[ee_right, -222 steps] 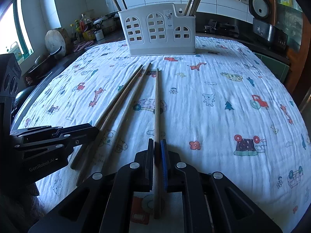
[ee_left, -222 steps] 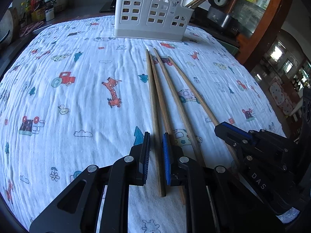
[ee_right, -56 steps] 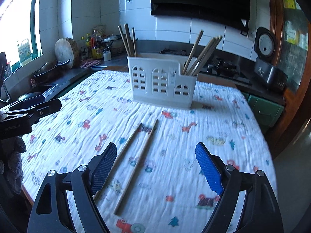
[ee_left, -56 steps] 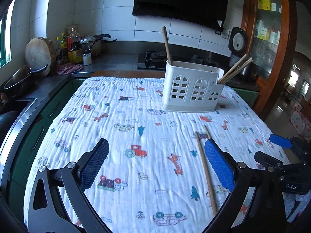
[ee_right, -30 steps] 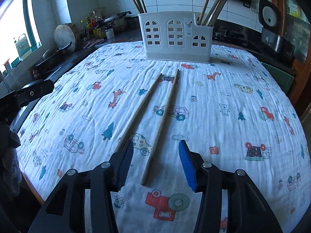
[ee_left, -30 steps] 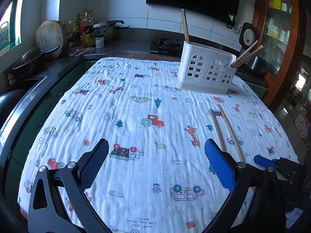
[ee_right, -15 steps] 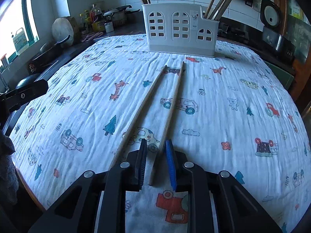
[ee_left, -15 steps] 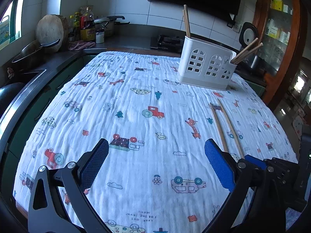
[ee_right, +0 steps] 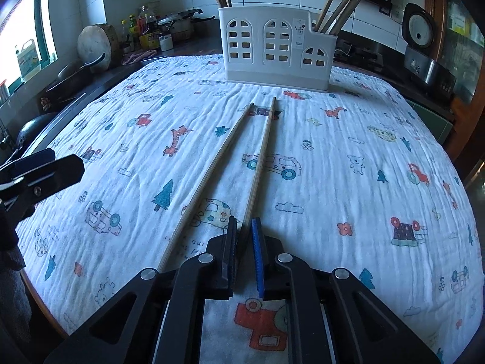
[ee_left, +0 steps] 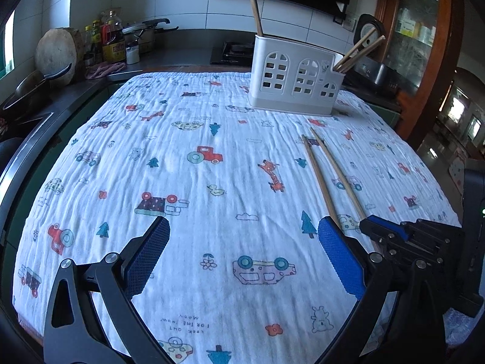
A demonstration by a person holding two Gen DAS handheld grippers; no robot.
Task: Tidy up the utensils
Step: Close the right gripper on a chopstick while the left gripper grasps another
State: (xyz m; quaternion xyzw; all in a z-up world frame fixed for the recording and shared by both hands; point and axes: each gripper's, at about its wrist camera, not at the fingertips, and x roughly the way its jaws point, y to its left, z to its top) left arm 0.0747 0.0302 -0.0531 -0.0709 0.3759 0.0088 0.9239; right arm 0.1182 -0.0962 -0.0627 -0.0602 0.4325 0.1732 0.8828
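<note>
My right gripper (ee_right: 244,251) pinches the near end of the right chopstick (ee_right: 260,157), which lies on the cloth (ee_right: 348,139). Lift level, keeping the tip clear of its neighbour (ee_right: 209,179). Left gripper (ee_left: 242,257) spread wide, idle.

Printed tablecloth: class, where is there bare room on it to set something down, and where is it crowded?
Free: the printed tablecloth left of the two wooden chopsticks, under the open left gripper, and right of them. Crowded: the chopsticks, right gripper and white slotted plastic holder.
</note>
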